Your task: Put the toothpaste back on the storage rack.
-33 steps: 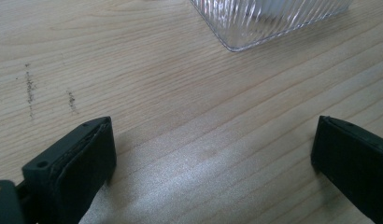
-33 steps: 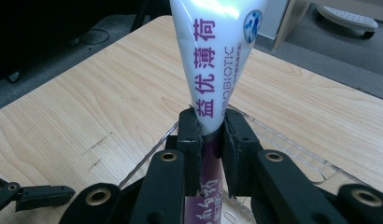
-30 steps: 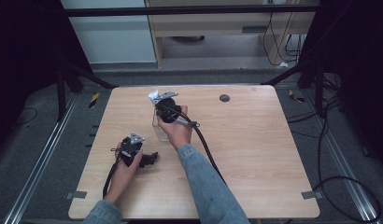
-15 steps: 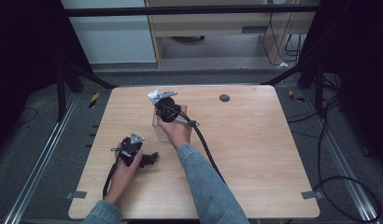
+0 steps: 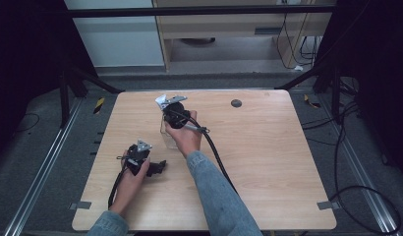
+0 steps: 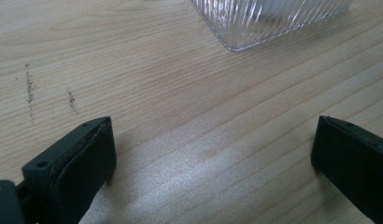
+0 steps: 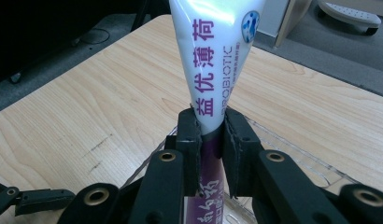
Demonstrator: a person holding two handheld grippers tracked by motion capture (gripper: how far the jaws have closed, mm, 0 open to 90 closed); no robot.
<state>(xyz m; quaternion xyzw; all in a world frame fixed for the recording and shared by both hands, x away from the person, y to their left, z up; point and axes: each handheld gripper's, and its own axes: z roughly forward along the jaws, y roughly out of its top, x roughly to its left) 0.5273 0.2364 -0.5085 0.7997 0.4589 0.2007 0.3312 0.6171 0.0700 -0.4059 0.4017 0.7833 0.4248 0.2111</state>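
right gripper (image 7: pixel 211 135) clamps glossy tapered tube (image 7: pixel 216 60) | ribbed clear tray (image 6: pixel 269 21)

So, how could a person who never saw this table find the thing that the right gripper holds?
Look at the far middle of the wooden table, where the right gripper stands over a clear ribbed container. Its jaws pinch a white tube, upright, with purple Chinese characters and the word PROBIOTIC; nothing else there carries print.

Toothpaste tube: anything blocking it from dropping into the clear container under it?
Nothing visible. The right gripper is shut on the toothpaste tube, its lower end already inside the clear container. The left gripper rests open, apart on the table.
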